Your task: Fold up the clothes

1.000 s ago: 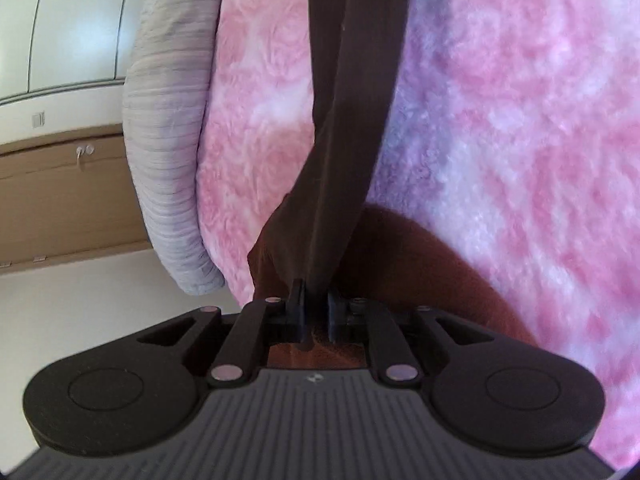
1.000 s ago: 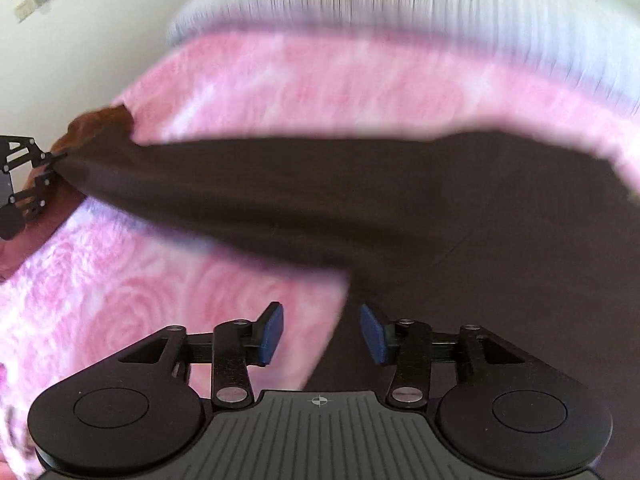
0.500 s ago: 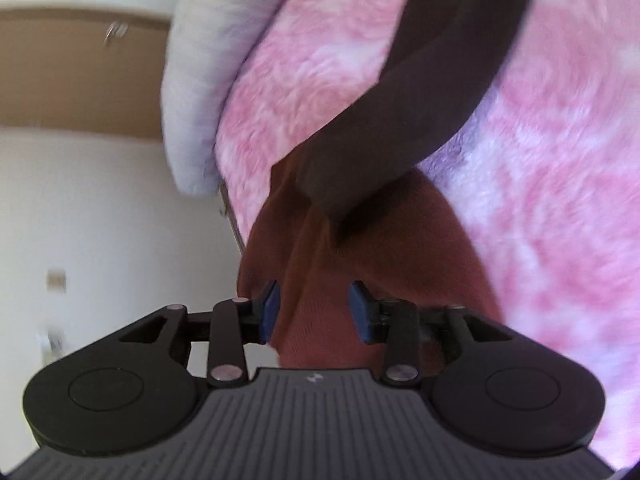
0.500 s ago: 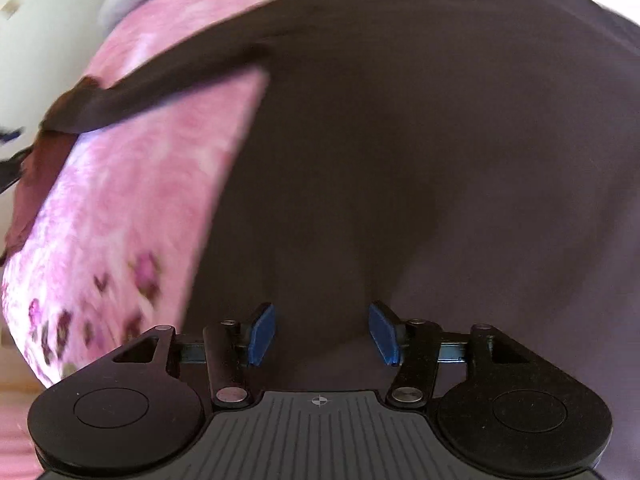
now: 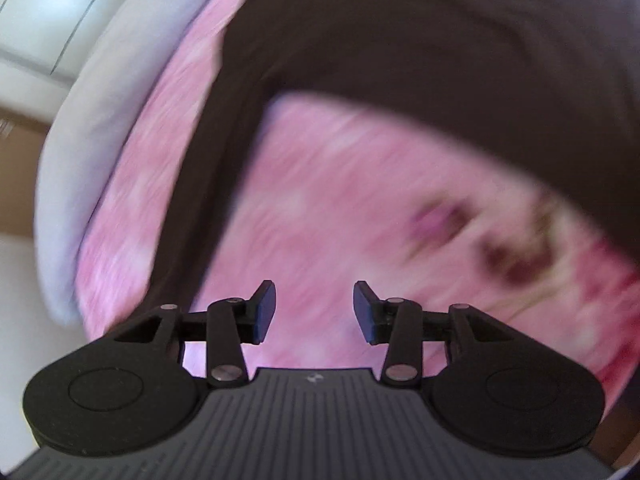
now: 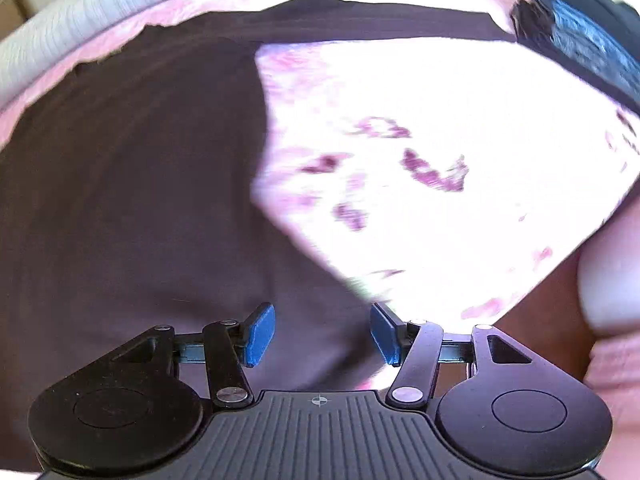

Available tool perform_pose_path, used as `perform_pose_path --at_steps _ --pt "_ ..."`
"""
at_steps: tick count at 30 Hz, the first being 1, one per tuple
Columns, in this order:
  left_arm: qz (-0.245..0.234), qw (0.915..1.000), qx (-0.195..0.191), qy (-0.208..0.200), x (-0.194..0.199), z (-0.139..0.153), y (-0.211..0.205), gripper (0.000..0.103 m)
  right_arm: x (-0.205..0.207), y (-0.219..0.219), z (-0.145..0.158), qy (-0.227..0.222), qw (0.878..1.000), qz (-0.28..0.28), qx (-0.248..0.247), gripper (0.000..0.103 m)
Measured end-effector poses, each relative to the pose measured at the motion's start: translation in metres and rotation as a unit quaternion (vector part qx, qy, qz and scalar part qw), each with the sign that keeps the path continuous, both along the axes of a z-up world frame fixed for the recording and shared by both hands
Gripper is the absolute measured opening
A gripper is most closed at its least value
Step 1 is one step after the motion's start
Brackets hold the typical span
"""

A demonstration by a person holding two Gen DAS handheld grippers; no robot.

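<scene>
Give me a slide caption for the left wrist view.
Left hand-held gripper, jaws opening and empty, above the pink floral blanket beside the dark garment.

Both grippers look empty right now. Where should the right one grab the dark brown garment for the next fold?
Probably the dark brown garment edge just ahead of the right gripper, where cloth meets the pink blanket. Come down from above, one pad each side; it lies flat, so only the edge offers a pinch.

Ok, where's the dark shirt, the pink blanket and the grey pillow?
dark shirt (image 6: pixel 132 184): right wrist view, on its broad flat body.
pink blanket (image 5: pixel 360 208): left wrist view, on a bare patch.
grey pillow (image 5: pixel 80 152): left wrist view, on its side.
</scene>
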State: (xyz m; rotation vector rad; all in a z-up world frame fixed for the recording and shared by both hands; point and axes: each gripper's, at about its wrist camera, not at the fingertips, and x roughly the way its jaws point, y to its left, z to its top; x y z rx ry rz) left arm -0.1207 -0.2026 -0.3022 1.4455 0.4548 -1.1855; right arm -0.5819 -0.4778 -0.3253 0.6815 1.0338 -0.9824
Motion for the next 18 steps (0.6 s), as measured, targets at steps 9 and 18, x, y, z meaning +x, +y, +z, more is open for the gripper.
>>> perform_pose_path --at_steps 9,18 --pt "-0.069 0.9976 0.004 0.000 -0.065 0.012 -0.039 0.038 -0.061 -0.024 -0.021 -0.070 0.993 0.006 0.090 0.004" --pt "-0.055 0.9982 0.024 -0.003 -0.074 0.020 -0.023 0.038 -0.075 0.006 -0.026 -0.025 0.993 -0.085 0.073 0.042"
